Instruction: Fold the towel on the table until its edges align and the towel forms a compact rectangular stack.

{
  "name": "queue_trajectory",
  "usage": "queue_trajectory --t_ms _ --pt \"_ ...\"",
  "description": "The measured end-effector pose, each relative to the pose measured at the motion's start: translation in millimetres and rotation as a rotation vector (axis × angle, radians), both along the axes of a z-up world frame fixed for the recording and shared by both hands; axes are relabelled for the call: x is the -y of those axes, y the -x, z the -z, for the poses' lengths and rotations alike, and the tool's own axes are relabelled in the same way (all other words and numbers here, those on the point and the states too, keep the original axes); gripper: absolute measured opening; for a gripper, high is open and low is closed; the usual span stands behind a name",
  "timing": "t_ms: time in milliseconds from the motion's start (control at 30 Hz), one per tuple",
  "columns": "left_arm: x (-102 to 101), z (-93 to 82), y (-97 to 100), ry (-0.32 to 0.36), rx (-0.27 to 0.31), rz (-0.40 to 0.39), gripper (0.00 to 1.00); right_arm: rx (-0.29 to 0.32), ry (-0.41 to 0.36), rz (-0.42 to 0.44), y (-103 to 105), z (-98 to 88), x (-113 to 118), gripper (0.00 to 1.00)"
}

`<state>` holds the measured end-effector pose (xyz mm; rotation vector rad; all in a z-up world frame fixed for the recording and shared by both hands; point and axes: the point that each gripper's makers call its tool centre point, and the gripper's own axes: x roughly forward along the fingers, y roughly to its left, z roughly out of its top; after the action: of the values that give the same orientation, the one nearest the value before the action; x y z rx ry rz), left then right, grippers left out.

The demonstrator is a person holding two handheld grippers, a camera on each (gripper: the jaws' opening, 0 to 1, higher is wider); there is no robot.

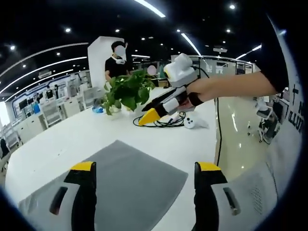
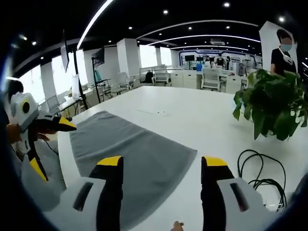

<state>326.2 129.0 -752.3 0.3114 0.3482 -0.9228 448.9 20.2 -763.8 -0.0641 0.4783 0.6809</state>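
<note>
**Towel spread flat on a white table, both grippers held above it**

Towel [image 1: 127, 185]: one grey cloth, lying open in a single flat layer on the white table [image 1: 72, 139]. Its surface is smooth, with no fold visible, and its edges run straight to a clean corner near the table's edge. In the right gripper view the same towel [image 2: 130, 154] reaches from the near table edge toward the middle of the top, its far edge straight and its right corner pointing toward the plant.

Grippers: two. The left gripper [image 1: 144, 192] has its black, yellow-tipped jaws standing wide apart, with the towel showing between them; nothing is held. The right gripper [image 2: 161, 192] likewise has its jaws spread, empty, over the near part of the towel. In the left gripper view the right gripper [image 1: 149, 115] appears above the table, held by a person's hand [image 1: 202, 91], and its yellow tips there look close together; it is apart from the cloth. In the right gripper view the left gripper [image 2: 57, 126] enters at the left, beside the towel's left edge.

Other items: one potted plant [image 2: 272, 108] with green leaves, one coil of black cable [image 2: 262, 175] just beside it, and one small white object [image 1: 191, 123] near the cable. One person [image 1: 117, 62] stands behind the plant.
</note>
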Motion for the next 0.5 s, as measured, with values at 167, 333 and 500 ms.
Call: queue_trajectory --t_ms 167,333,500 --pt "14.6 15.0 -3.2 -0.011 -0.007 0.017 0.86 -0.023 -0.002 0.023 -15.6 18.0 2.8 0.63" --pt "36.4 38.0 2.5 -0.039 -0.036 0.083 0.82 -0.046 -0.026 0.024 -29.4 33.1 0.8 0.62" --pt "52.6 59.4 7.1 -0.057 -0.076 0.127 0.77 -0.057 -0.022 0.031 -45.9 47.6 0.8 0.61"
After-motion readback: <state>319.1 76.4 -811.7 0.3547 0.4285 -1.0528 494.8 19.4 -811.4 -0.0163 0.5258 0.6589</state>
